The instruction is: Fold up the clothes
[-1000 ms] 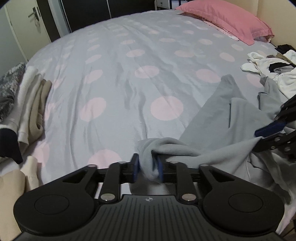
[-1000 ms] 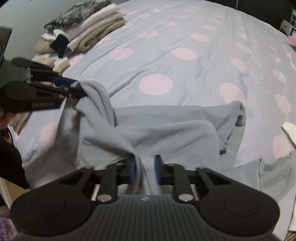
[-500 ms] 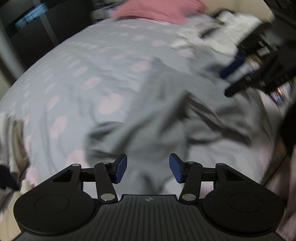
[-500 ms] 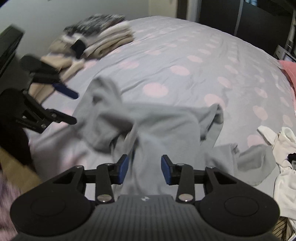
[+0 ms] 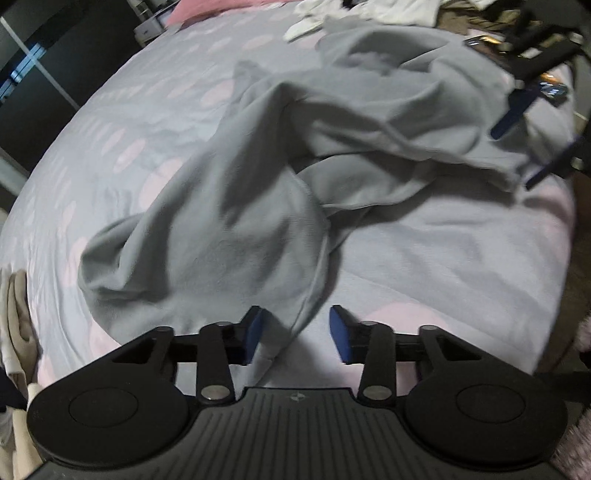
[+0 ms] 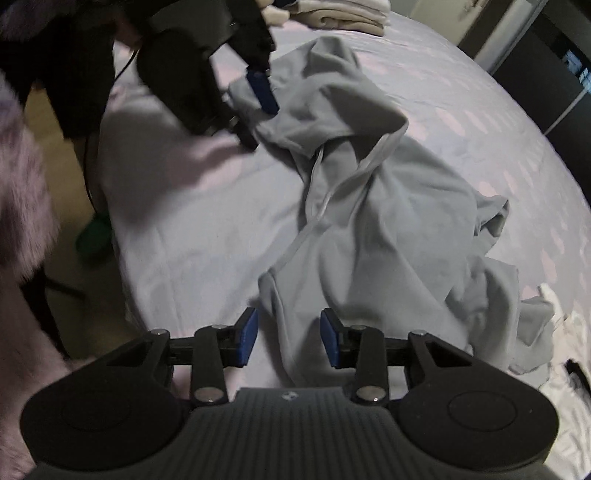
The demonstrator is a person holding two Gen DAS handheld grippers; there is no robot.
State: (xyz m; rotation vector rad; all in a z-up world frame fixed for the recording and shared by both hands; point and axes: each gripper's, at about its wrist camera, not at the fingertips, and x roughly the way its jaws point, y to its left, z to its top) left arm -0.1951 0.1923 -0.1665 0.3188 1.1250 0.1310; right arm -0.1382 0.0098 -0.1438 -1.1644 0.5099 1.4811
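- The left gripper (image 5: 295,334) hovers over the near end of the grey garment (image 5: 229,236); its jaws are closing, a corner of the cloth hangs between them, and the blue pads (image 5: 254,334) do not yet press on it, so the cloth is released.
- The right gripper (image 6: 289,338) stands over the other end of the grey garment (image 6: 388,229); its jaws are parted with a strip of fabric lying between them, and the pads (image 6: 248,336) stand clear of the cloth on both sides.
- The grey garment lies crumpled on the bed cover (image 5: 461,258), close to the bed's near edge, bunched into ridges with one fold thrown over another.
- In the right wrist view a pale seam runs down the garment's middle, and the left gripper shows at its far end, one blue pad just above the cloth.
- Beyond the garment in the left wrist view lie white clothes (image 5: 373,11), touching its far edge, and a pink pillow (image 5: 210,8) well past it.
- Beyond the garment in the right wrist view sits a stack of folded clothes (image 6: 343,14), beige and cream, apart from it.
- Beside the bed, left of the garment, a fuzzy lilac sleeve (image 6: 22,177) fills the edge of the right wrist view.
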